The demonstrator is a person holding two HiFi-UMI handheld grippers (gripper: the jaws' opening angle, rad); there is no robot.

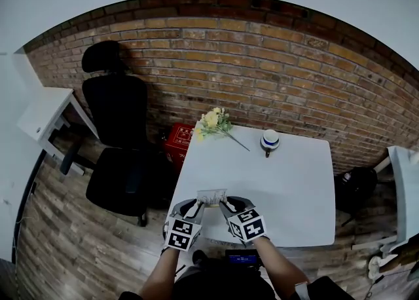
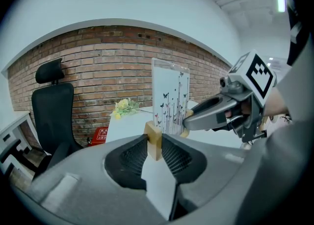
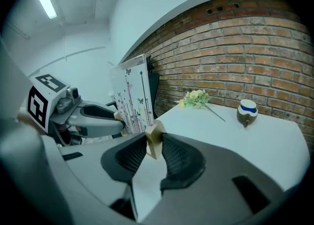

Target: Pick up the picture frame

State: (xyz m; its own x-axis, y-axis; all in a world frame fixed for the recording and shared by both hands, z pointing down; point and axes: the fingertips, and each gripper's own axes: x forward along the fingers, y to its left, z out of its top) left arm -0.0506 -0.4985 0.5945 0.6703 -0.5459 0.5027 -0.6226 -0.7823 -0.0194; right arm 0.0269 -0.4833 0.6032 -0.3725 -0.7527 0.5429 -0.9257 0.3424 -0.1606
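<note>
The picture frame [image 1: 211,196] is a clear upright panel printed with stems and butterflies. It hangs between the two grippers over the near edge of the white bench [image 1: 298,181], and seems to be clear of its surface. The left gripper [image 1: 198,205] has its fingers [image 2: 131,156] drawn in narrow on the wooden foot block [image 2: 153,139] at one end. The right gripper [image 1: 225,204] pinches the matching block [image 3: 154,139] at the other end in the same way.

Each hold is only on a small block low down, with the tall panel standing above it. The frame is therefore top-heavy and could tip forward or back if a block turns between the pads. If the hands drift apart or rise unevenly, the panel may twist or, should it merely sit in a slot, slip out of its blocks and fall onto the bench.

The red box [image 1: 181,140] on the floor carries white print, too small to read. The gripper cubes show only square black-and-white markers, and the cup [image 1: 270,139] has a blue band — no legible brand
</note>
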